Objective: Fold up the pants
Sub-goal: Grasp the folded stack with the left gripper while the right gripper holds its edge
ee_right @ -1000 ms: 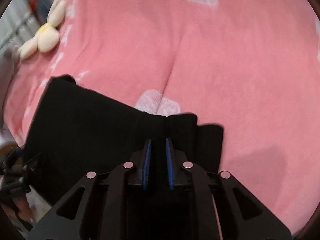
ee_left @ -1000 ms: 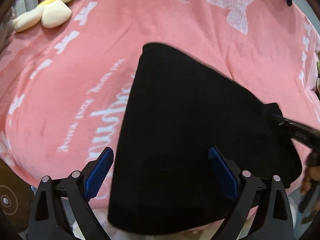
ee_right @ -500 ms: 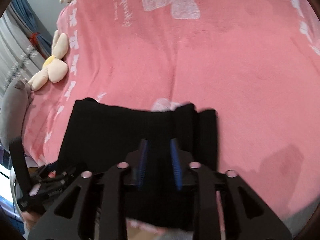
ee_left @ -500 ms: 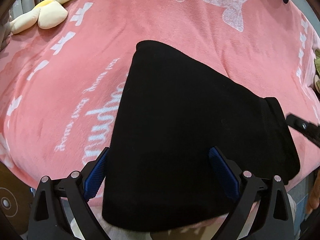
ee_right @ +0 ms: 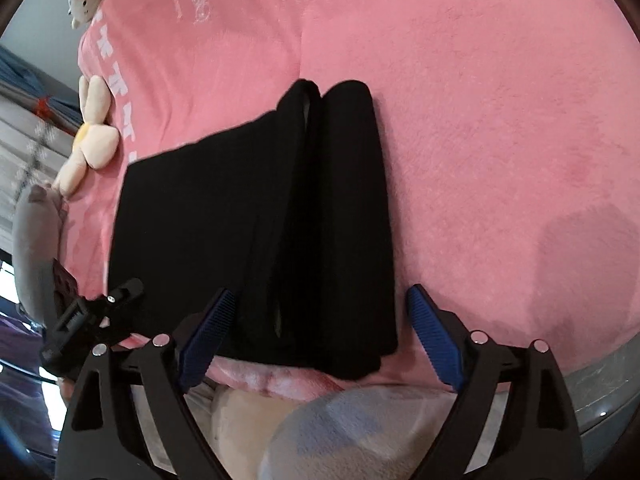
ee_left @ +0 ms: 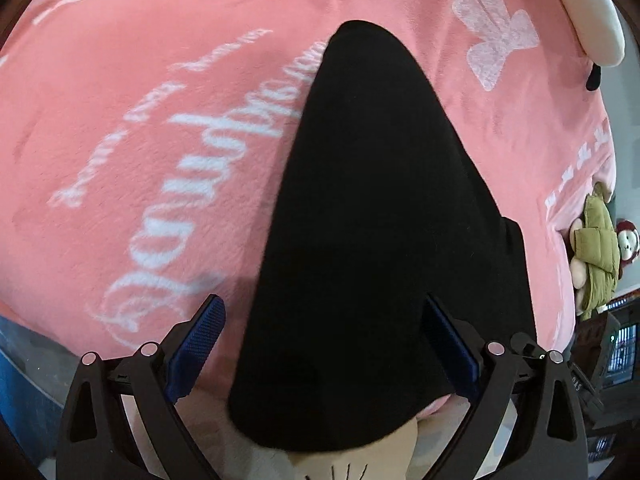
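Folded black pants (ee_right: 256, 224) flat on your pink blanket (ee_right: 480, 120), your right gripper (ee_right: 320, 332) at six o'clock, jaws just spread, nothing pinched, your left gripper (ee_left: 324, 344) spread wide, flower plush (ee_right: 90, 140) at nine o'clock.

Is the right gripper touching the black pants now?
Apart. In the right wrist view the right gripper has just been opening; both pads flank the folded pants without pressing them.

Folded black pants (ee_right: 256, 216) and a flower plush (ee_right: 94, 140) lie on the pink blanket (ee_right: 480, 120).
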Available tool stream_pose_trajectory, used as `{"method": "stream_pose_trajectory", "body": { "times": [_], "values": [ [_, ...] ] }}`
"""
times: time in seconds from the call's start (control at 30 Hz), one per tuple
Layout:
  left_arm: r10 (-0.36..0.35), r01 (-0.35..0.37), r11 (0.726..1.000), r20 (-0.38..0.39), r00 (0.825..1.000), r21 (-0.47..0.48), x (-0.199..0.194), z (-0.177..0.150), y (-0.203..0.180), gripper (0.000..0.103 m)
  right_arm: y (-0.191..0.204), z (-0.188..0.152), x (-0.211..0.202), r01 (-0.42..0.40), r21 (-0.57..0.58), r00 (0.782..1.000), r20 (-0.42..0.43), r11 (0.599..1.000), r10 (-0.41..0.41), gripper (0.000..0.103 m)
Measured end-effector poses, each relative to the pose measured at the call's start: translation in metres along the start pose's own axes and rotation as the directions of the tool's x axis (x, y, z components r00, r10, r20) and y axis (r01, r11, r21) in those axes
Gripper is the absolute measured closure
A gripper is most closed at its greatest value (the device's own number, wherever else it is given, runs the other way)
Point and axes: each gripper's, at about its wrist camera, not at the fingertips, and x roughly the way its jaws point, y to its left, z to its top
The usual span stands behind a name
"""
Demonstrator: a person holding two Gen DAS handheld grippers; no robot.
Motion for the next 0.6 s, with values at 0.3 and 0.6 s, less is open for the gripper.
{"method": "stream_pose_trajectory", "body": {
  "times": [0.3, 0.6],
  "values": [
    [0.007, -0.018, 0.987, 0.069, 0.998, 0.160, -0.018, -0.003, -0.037, 0.065, 0.038, 0.001, -0.010, -0.034, -0.088, 0.998, 0.050, 0.996, 0.038, 0.069],
    [0.145, -0.143, 0.973, 0.005, 0.989, 0.183, -0.010, -0.030, -0.030, 0.030, 0.029, -0.032, 0.001, 0.077, -0.080, 0.997, 0.008, 0.994, -0.077, 0.046]
  ]
}}
